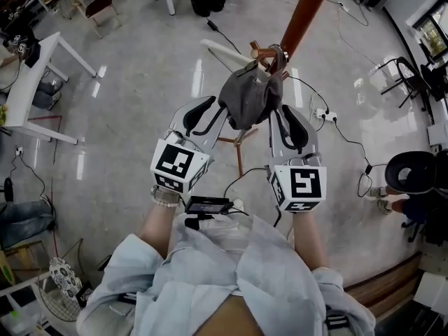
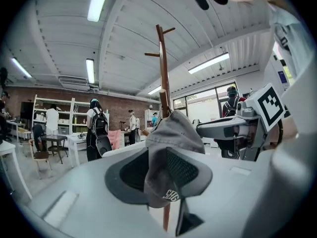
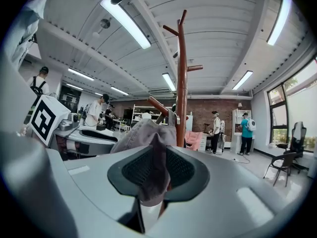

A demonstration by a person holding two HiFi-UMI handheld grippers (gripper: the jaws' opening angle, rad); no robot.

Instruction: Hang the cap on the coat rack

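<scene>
A grey cap hangs stretched between my two grippers, close against the brown wooden coat rack. My left gripper is shut on one side of the cap, its brim with white lettering drooping between the jaws. My right gripper is shut on the other side of the cap. The cap's top lies against a short peg of the rack. In the right gripper view the rack's pole rises just behind the cap, with a peg slanting over it.
The rack's legs spread on the glossy floor below the cap. A white table stands at the left, cables and a power strip lie at the right, and a black chair is further right. People stand in the background.
</scene>
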